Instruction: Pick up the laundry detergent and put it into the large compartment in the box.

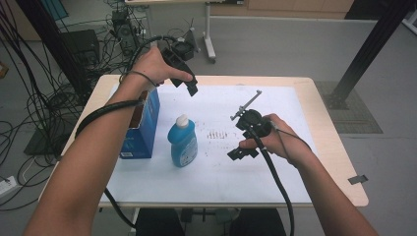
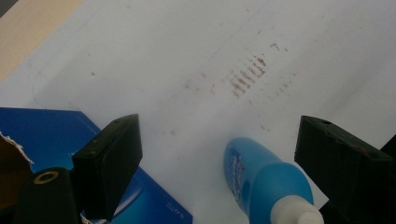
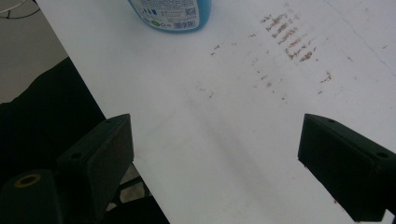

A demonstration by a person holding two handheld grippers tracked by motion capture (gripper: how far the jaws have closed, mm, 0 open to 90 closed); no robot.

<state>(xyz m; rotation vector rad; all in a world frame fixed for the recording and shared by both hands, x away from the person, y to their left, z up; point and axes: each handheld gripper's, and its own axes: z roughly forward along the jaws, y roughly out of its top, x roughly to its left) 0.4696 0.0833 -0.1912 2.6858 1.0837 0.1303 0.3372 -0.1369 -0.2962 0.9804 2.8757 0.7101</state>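
Nearest you, your right gripper (image 1: 243, 147) hangs over the white surface (image 1: 295, 162), jaws wide and holding nothing. The blue bottle (image 1: 183, 142) stands upright near the middle of the surface, just beside the blue box (image 1: 145, 130) and left of this gripper. Farther off, your left gripper (image 1: 187, 81) is raised above and behind the bottle, jaws wide and holding nothing; the bottle's white cap (image 2: 299, 212) lies below and between them, so this hand is judged nearer.

Surface (image 1: 324, 147): I log light wood, a white sheet (image 1: 275, 167) covering most of it. On the sheet: blue box (image 1: 142, 130) at left, blue bottle (image 1: 183, 141) upright just right of it, reddish smudges (image 1: 217, 134) mid-sheet.
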